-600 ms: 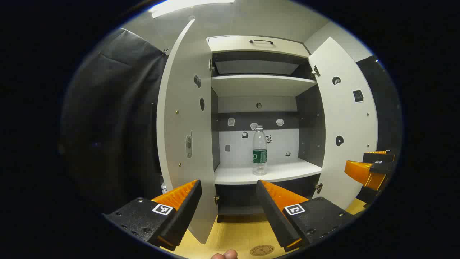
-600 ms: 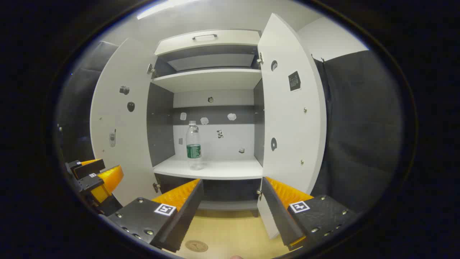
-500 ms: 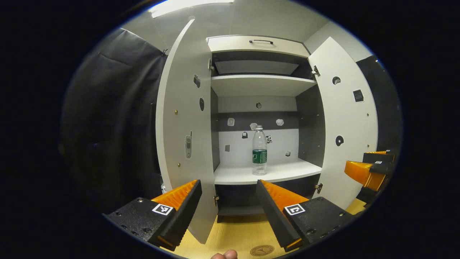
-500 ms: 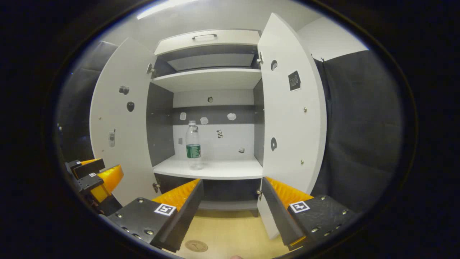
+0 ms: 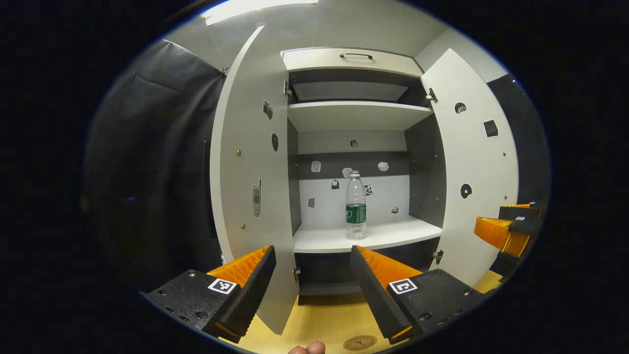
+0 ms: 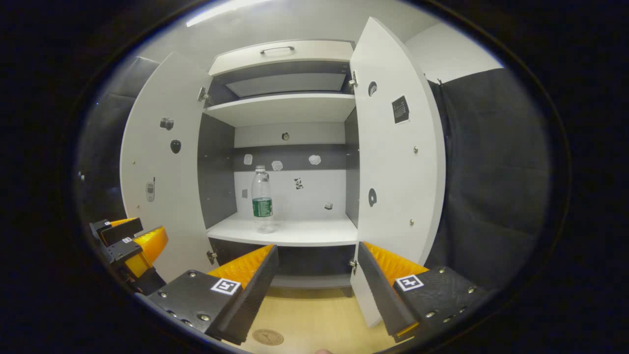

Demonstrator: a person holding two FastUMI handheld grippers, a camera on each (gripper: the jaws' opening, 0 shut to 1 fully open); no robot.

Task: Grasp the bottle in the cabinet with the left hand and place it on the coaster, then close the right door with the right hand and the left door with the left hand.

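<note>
In the left gripper view, the left gripper (image 5: 312, 290) is spread wide and empty. The bottle (image 5: 356, 205) stands upright on the cabinet's lower shelf (image 5: 393, 235) at about 1 o'clock from the gripper, well apart, its long axis vertical. The coaster (image 5: 359, 342) lies on the surface at 5 o'clock.

In the right gripper view, the right gripper (image 6: 317, 290) is likewise wide open and empty. The bottle (image 6: 262, 198) sits at 11 o'clock, toward the left gripper's (image 6: 130, 243) side, so the left looks better placed to reach it.
</note>
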